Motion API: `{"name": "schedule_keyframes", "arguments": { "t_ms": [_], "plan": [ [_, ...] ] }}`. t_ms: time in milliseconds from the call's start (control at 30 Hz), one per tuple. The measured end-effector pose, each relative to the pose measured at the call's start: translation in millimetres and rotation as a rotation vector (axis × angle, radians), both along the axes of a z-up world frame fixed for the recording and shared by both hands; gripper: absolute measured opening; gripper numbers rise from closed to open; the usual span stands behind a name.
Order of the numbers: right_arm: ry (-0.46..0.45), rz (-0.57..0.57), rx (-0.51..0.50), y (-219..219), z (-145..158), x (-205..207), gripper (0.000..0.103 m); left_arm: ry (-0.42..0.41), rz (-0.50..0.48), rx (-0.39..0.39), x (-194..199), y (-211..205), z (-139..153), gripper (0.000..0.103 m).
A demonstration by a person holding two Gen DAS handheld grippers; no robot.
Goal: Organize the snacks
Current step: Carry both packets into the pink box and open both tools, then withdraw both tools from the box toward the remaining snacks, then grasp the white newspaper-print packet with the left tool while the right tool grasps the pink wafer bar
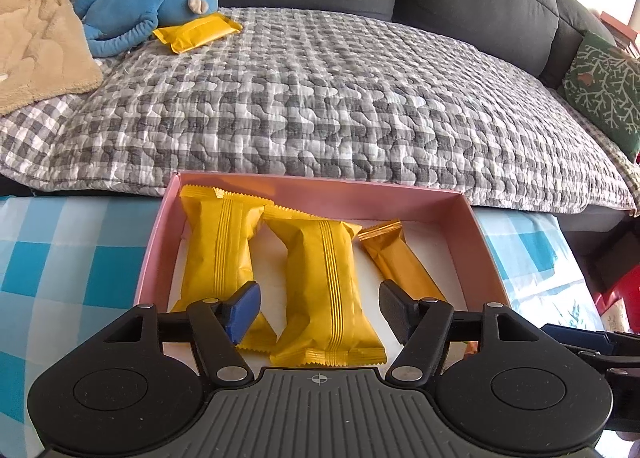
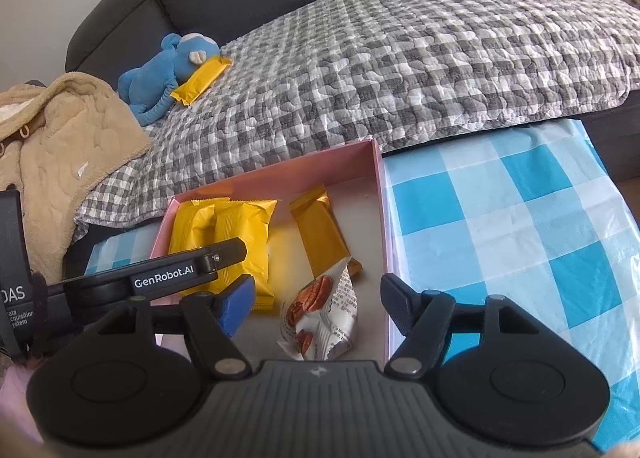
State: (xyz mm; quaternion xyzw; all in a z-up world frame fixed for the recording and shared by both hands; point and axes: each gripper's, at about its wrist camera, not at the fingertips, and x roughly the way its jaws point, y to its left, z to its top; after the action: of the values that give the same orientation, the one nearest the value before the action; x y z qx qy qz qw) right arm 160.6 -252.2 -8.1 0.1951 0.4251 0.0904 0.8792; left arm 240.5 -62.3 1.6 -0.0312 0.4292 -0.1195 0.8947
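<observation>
A pink box (image 1: 158,234) (image 2: 380,194) on the blue checked cloth holds two yellow snack packs (image 1: 220,246) (image 1: 326,282), an orange bar (image 1: 400,262) (image 2: 322,234) and a white pecan packet (image 2: 324,314). Another yellow pack (image 1: 198,32) (image 2: 202,78) lies on the sofa quilt against a blue plush toy (image 1: 140,10) (image 2: 168,70). My left gripper (image 1: 318,310) is open over the box, its fingers either side of the second yellow pack. My right gripper (image 2: 318,306) is open just above the pecan packet. Both are empty.
A grey checked quilt (image 1: 320,98) covers the dark sofa behind the box. A beige fleece garment (image 1: 36,38) (image 2: 60,150) lies at the left. A green cushion (image 1: 604,86) sits at the right. The left gripper's body (image 2: 160,278) shows in the right wrist view.
</observation>
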Motion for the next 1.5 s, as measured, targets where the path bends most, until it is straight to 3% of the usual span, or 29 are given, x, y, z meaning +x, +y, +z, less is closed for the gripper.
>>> {"name": "schedule_keyframes", "arguments": {
  "t_ms": [333, 633, 1200, 1367, 1500],
  "plan": [
    [-0.007, -0.011, -0.012, -5, 17, -28, 0.076, -0.015, -0.007, -0.004, -41, 23, 24, 0.081],
    [-0.013, -0.027, -0.036, -9, 29, -59, 0.092, -0.005, -0.014, -0.005, -84, 39, 31, 0.094],
    [-0.004, 0.016, -0.070, 6, 18, -111, 0.100, 0.025, -0.013, 0.018, -163, 68, 14, 0.099],
    [-0.011, 0.038, -0.087, 10, 10, -123, 0.101, 0.002, -0.062, 0.067, -180, 70, 9, 0.099],
    [-0.009, 0.075, -0.098, 17, 5, -131, 0.101, 0.011, -0.106, 0.059, -192, 73, 4, 0.099]
  ]
}}
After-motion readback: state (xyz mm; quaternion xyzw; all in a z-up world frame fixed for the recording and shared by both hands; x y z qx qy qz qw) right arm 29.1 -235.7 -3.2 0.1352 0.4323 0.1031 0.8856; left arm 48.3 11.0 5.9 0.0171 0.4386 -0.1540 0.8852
